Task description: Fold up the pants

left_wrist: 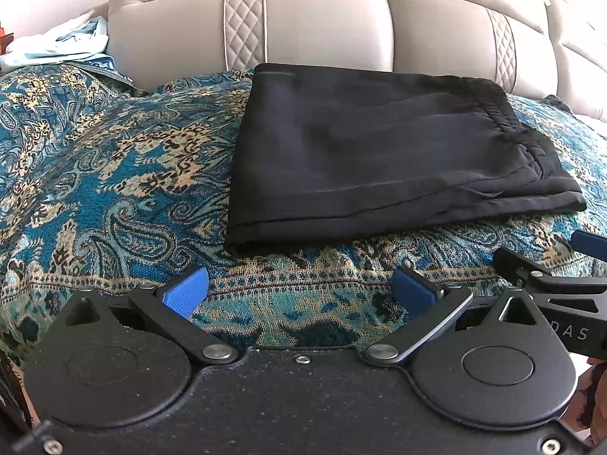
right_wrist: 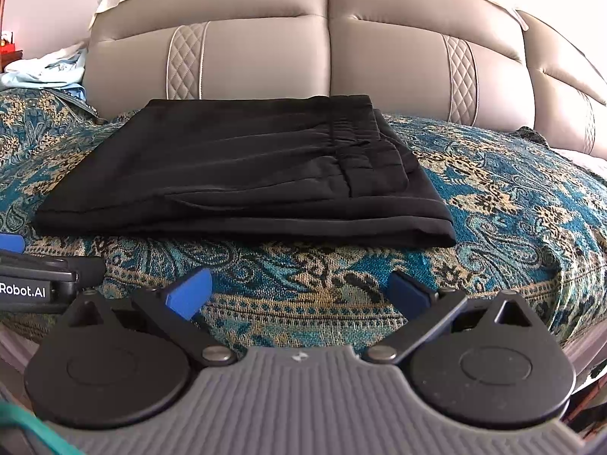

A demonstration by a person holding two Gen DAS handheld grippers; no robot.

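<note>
Black pants lie folded into a flat rectangle on the patterned blue cover, elastic waistband on the right side. The same pants fill the middle of the right wrist view. My left gripper is open, its blue pads spread wide, a short way in front of the pants' near edge and touching nothing. My right gripper is open too, hovering before the near edge, empty. Part of the right gripper shows at the right edge of the left wrist view, and part of the left gripper shows at the left edge of the right wrist view.
A blue and gold paisley cover drapes the sofa seat. Beige padded backrest rises right behind the pants. Light blue and white clothes are heaped at the far left. The cover's front edge drops off just under the grippers.
</note>
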